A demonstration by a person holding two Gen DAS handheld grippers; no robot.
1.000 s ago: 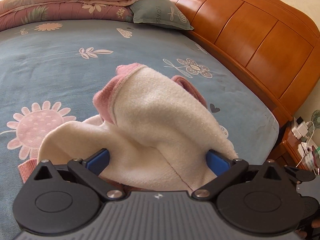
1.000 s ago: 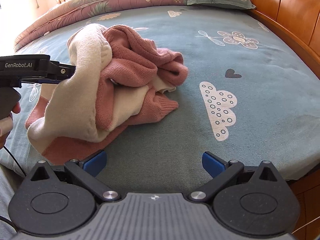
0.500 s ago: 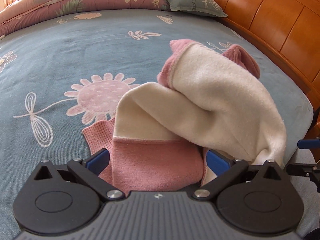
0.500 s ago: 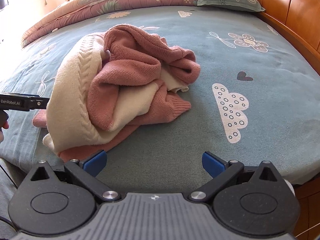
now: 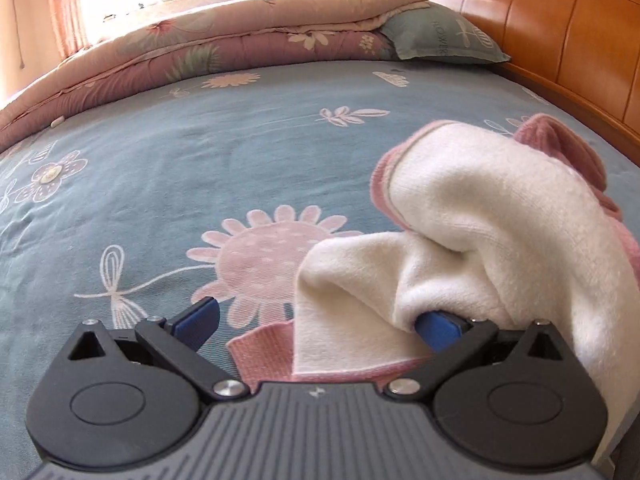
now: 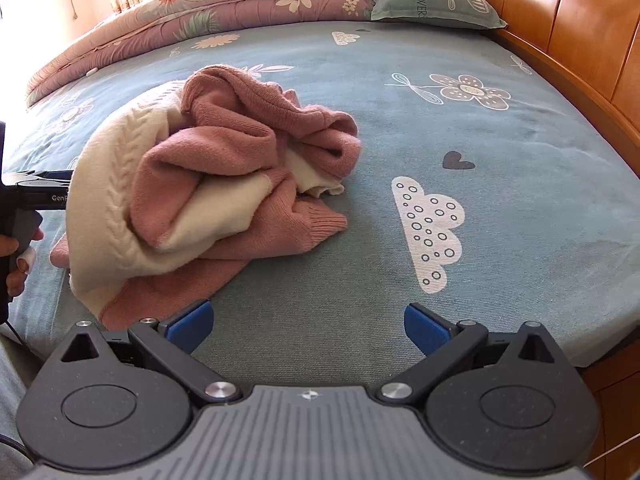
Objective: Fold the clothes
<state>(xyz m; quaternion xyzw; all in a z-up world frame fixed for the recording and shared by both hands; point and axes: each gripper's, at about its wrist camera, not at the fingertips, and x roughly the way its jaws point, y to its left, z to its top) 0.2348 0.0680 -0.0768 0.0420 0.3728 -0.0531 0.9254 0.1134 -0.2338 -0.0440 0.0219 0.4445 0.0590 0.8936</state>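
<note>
The crumpled pink-and-cream knitted sweater lay bunched on the blue flowered bed, near-left. Both tongs, left and right, gaped apart; cream fabric draping the left's right finger risked snagging.

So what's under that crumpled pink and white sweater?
The sweater lies on the blue flowered bedsheet, which shows all around it. Whether anything else hides beneath the heap can't be seen; the folds cover it.
</note>
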